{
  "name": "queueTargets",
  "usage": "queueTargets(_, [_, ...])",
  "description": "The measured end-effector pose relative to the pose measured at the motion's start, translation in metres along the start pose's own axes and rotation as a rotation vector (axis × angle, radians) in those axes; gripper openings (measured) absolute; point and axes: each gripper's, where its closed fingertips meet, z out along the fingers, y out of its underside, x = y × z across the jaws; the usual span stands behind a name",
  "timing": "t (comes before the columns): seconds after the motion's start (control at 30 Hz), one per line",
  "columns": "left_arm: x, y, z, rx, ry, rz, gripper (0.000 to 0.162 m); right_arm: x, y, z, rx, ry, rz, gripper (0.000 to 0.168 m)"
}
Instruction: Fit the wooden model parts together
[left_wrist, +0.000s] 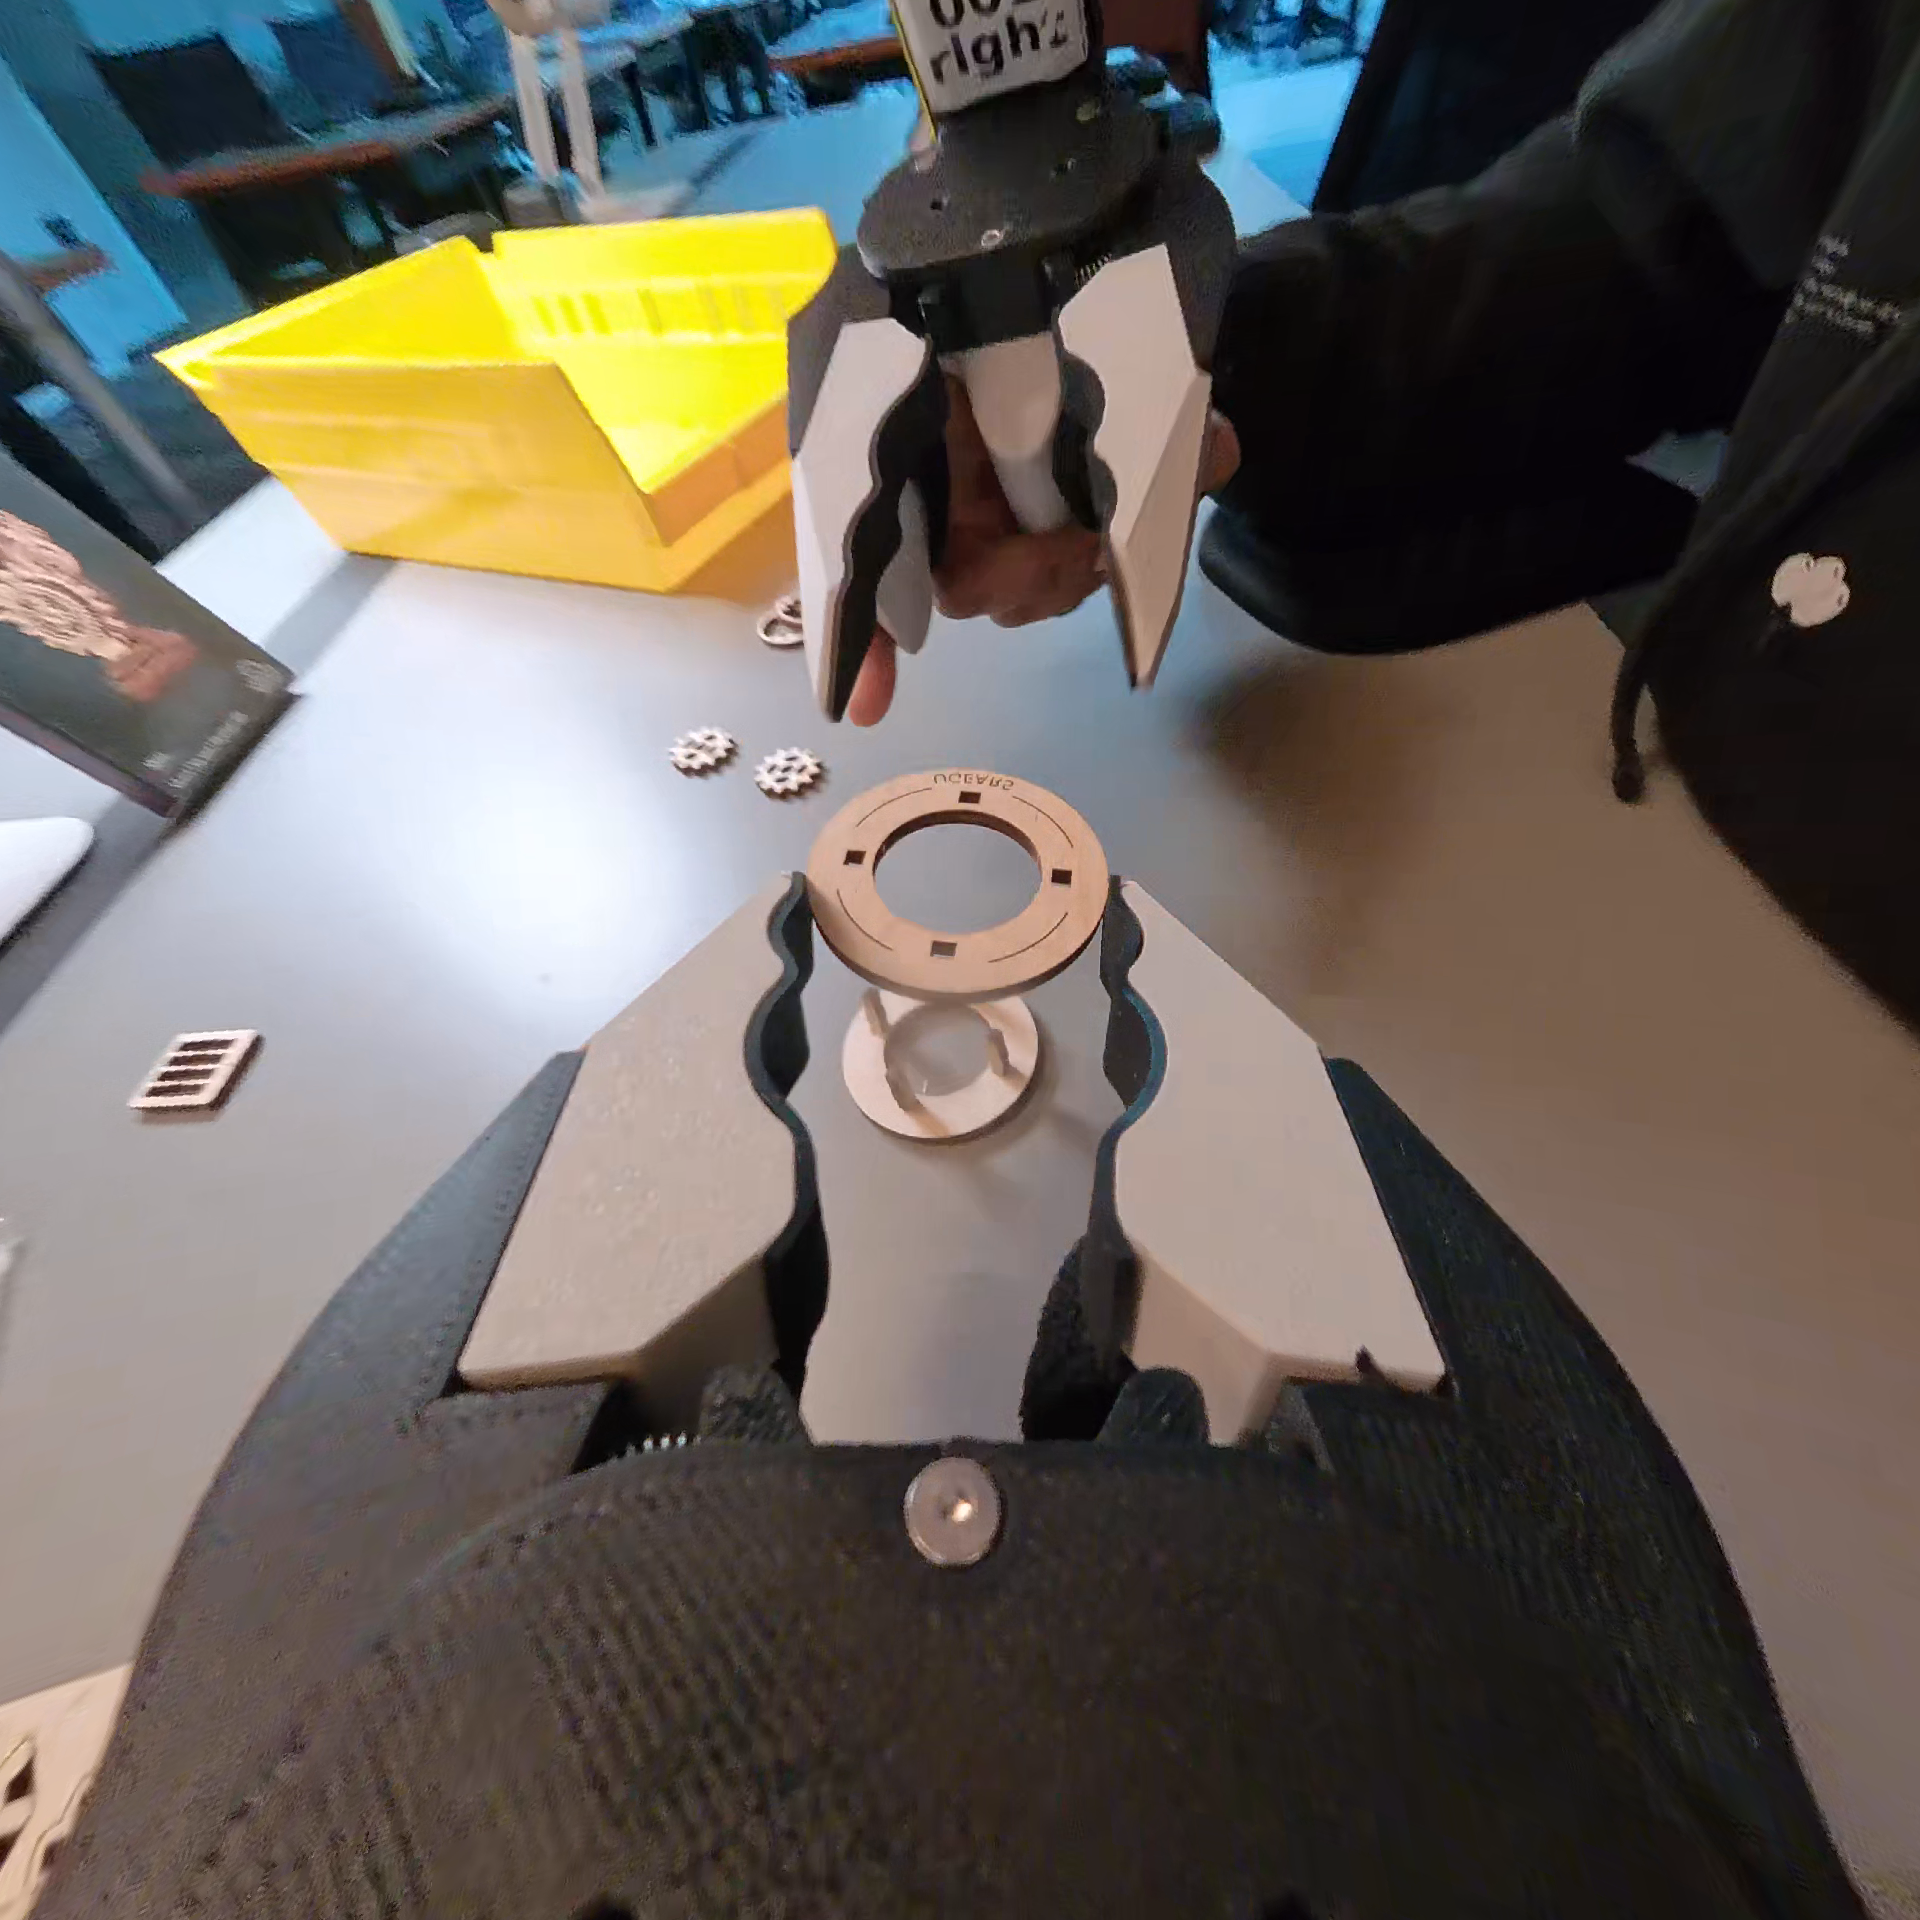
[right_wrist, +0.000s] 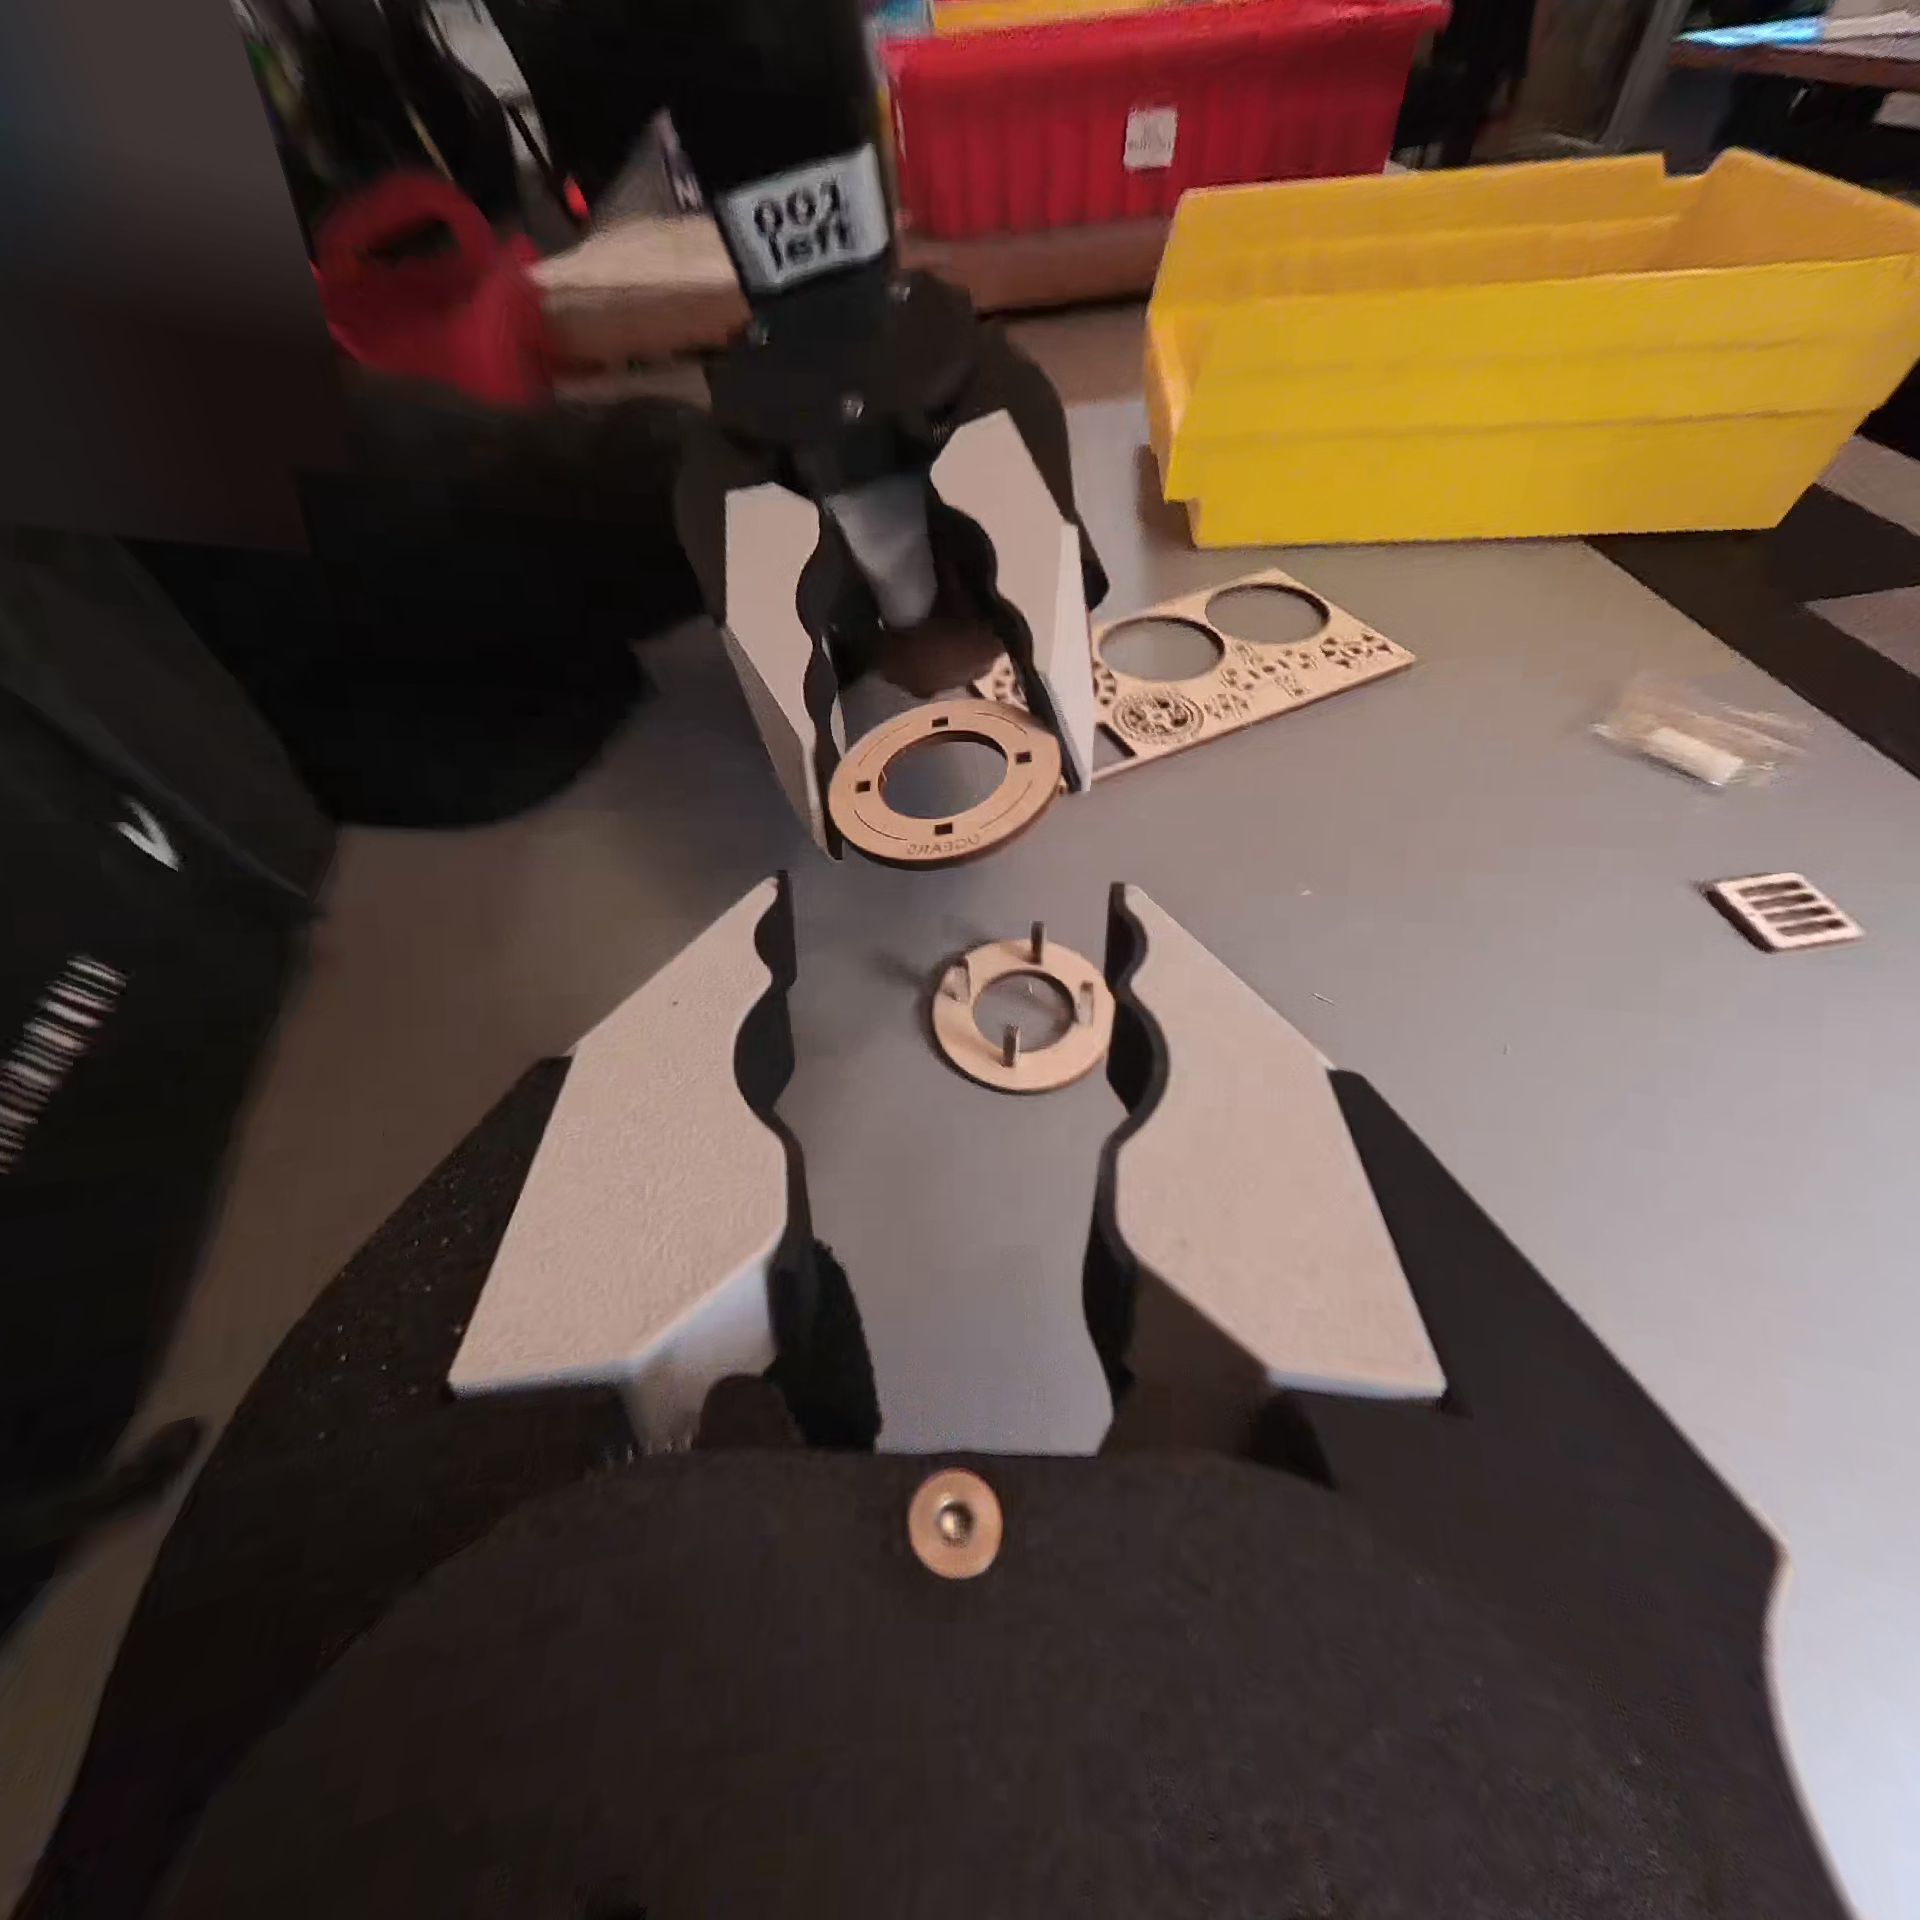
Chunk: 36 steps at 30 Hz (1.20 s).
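Note:
My left gripper (left_wrist: 951, 894) is shut on a flat wooden ring with small square slots (left_wrist: 956, 888), held level above the table; it also shows in the right wrist view (right_wrist: 940, 795). Below it on the grey table lies a second wooden ring with upright pegs (left_wrist: 940, 1070), also seen in the right wrist view (right_wrist: 1023, 1013). My right gripper (right_wrist: 945, 904) is open and empty, its fingers either side of the pegged ring, just above it. In the left wrist view the right gripper (left_wrist: 987, 686) hangs open beyond the held ring.
A yellow bin (left_wrist: 520, 384) stands at the back of the grey table (left_wrist: 468, 935). Two small wooden gears (left_wrist: 748, 764), a slotted wooden grille (left_wrist: 195, 1070), a punched wooden sheet (right_wrist: 1247, 665) and a small clear bag (right_wrist: 1694, 743) lie around. A dark box (left_wrist: 125, 665) sits left. My two grippers' fingertips are within a few centimetres of each other. My left tips are roughly 20 centimeters from the slotted wooden grille (left_wrist: 195, 1070). Seen from the right wrist view (right_wrist: 1777, 903) as well.

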Motion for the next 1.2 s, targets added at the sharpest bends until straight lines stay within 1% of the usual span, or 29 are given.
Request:
queueTargets(0.13, [-0.001,0.018,0.012,-0.068,0.085,0.002,0.055,0.007,0.023,0.018,-0.095,0.056,-0.069,0.051])
queueTargets(0.27, [-0.002,0.026,0.018,-0.087,0.142,0.005,0.055,0.013,0.033,0.028,-0.152,0.086,-0.119,0.049])
queueTargets(0.4, [-0.001,0.028,0.021,-0.085,0.176,0.015,0.055,0.012,0.04,0.034,-0.18,0.078,-0.126,0.048])
queueTargets(0.47, [0.0,0.027,0.022,-0.08,0.186,0.027,0.055,0.01,0.04,0.035,-0.172,0.065,-0.133,0.044])
queueTargets(0.63, [-0.001,0.034,0.023,-0.124,0.189,0.041,0.055,0.011,0.038,0.033,-0.167,0.07,-0.152,0.04])
queueTargets(0.67, [-0.002,0.037,0.023,-0.148,0.185,0.039,0.055,0.011,0.039,0.032,-0.174,0.069,-0.158,0.028])
queueTargets(0.7, [-0.004,0.041,0.023,-0.177,0.167,0.035,0.055,0.013,0.038,0.031,-0.166,0.088,-0.169,0.01])
queueTargets(0.73, [-0.005,0.043,0.023,-0.195,0.159,0.034,0.055,0.015,0.038,0.03,-0.165,0.107,-0.181,0.012])
queueTargets(0.8, [-0.003,0.041,0.023,-0.186,0.169,0.033,0.052,0.016,0.044,0.03,-0.212,0.115,-0.188,0.027])
queueTargets(0.93, [-0.004,0.041,0.024,-0.202,0.156,0.042,0.052,0.016,0.045,0.03,-0.223,0.11,-0.178,0.037])
queueTargets(1.07, [-0.009,0.045,0.02,-0.243,0.13,0.059,0.052,0.015,0.049,0.028,-0.252,0.101,-0.149,0.054])
queueTargets(1.13, [-0.01,0.048,0.017,-0.282,0.126,0.07,0.052,0.014,0.045,0.029,-0.238,0.096,-0.119,0.057])
queueTargets(1.2, [-0.01,0.049,0.014,-0.317,0.126,0.085,0.052,0.013,0.038,0.032,-0.221,0.111,-0.106,0.056])
